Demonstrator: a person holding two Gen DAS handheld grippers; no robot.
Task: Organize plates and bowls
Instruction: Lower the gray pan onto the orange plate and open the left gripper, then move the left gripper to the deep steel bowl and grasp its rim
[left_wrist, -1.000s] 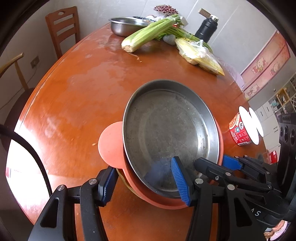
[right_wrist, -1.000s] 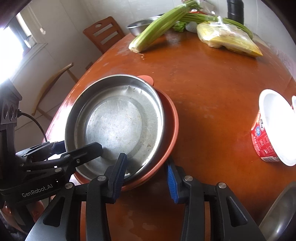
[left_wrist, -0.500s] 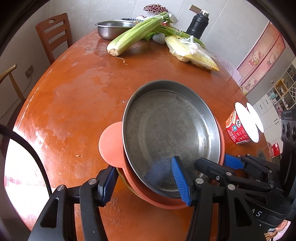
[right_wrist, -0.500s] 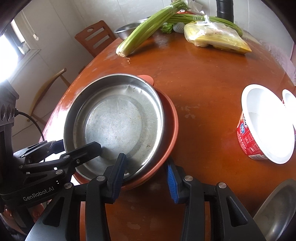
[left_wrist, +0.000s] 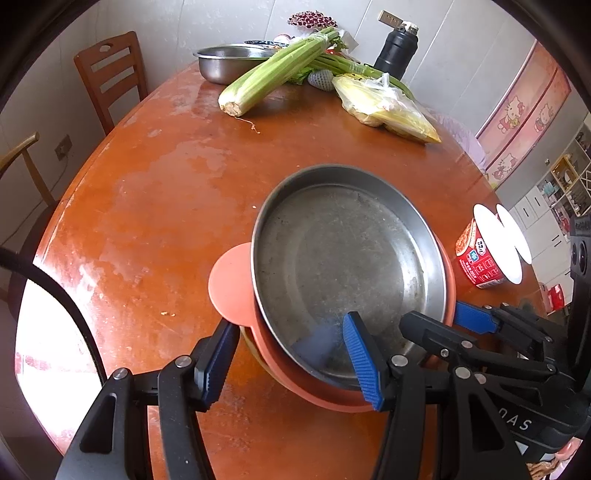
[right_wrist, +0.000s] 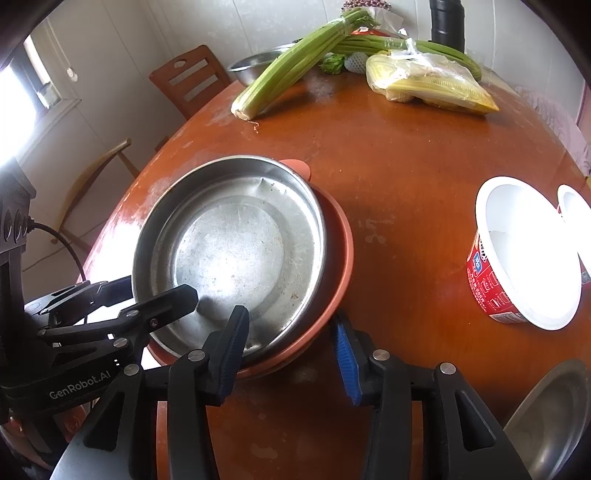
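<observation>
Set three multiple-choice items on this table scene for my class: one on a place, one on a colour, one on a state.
1. Where does the steel plate sit?
A. On the floor
B. Nested in the orange dish
C. On a stove

2. What colour is the outside of the noodle cup?
A. Green
B. Black
C. Red

3. What state is the noodle cup in?
A. Open at the top
B. Sealed with a lid
C. Crushed flat

Answers: 1 B, the orange rim shows around and under the plate. 2 C, its printed wall is red. 3 A, its white inside is in plain view.
</observation>
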